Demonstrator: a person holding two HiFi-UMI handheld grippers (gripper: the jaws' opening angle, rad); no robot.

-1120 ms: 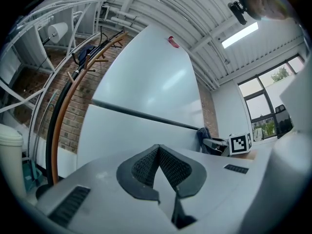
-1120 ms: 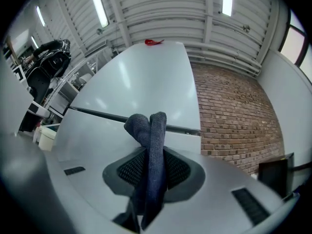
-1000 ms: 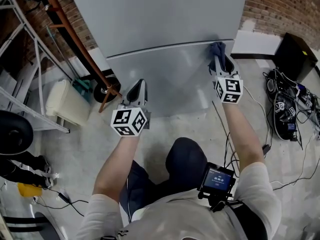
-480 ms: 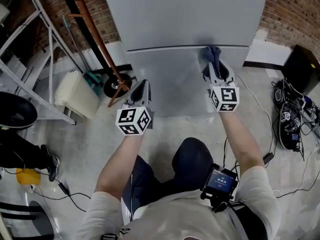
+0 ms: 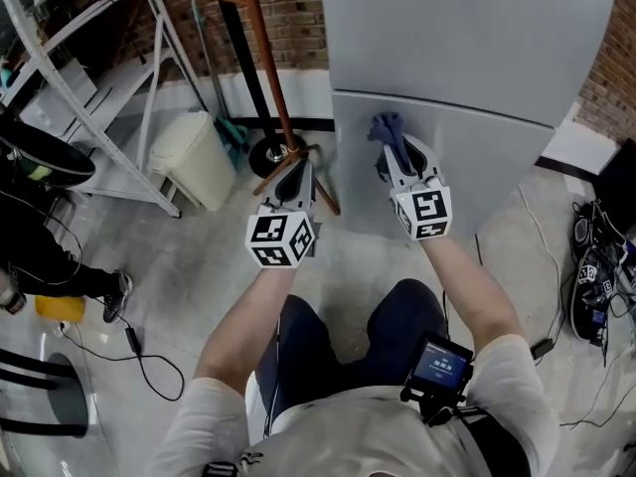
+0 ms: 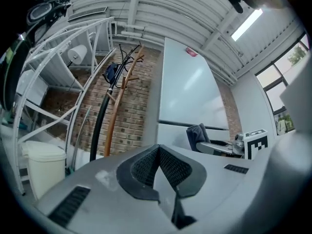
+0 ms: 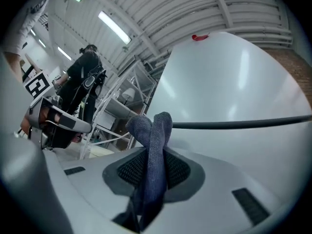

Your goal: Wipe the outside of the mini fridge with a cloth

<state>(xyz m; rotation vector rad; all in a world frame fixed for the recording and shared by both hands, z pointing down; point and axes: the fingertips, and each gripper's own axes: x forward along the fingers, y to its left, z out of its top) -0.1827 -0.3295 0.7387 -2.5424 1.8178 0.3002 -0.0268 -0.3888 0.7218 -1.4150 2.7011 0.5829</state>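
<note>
The grey mini fridge (image 5: 467, 68) stands ahead, with a dark seam between its upper and lower doors (image 7: 243, 124). My right gripper (image 5: 397, 159) is shut on a blue-grey cloth (image 5: 386, 129), whose folded end sticks out past the jaws (image 7: 151, 130) and rests against the lower door just under the seam, near the fridge's left edge. My left gripper (image 5: 295, 182) is shut with nothing between its jaws (image 6: 157, 152); it hangs in the air left of the fridge's left edge (image 6: 155, 126). In the left gripper view, the cloth (image 6: 197, 134) shows to the right.
A wooden coat stand (image 5: 263, 58) and a cream bin (image 5: 194, 157) stand left of the fridge. White metal shelving (image 5: 89, 78) fills the far left. Cables and gear (image 5: 596, 266) lie on the floor at right. Another person (image 7: 80, 89) stands by the shelving.
My view has swung left, so the fridge sits further right in frame. The right gripper with the cloth has slid left along the lower door under the seam. The left gripper stays shut.
</note>
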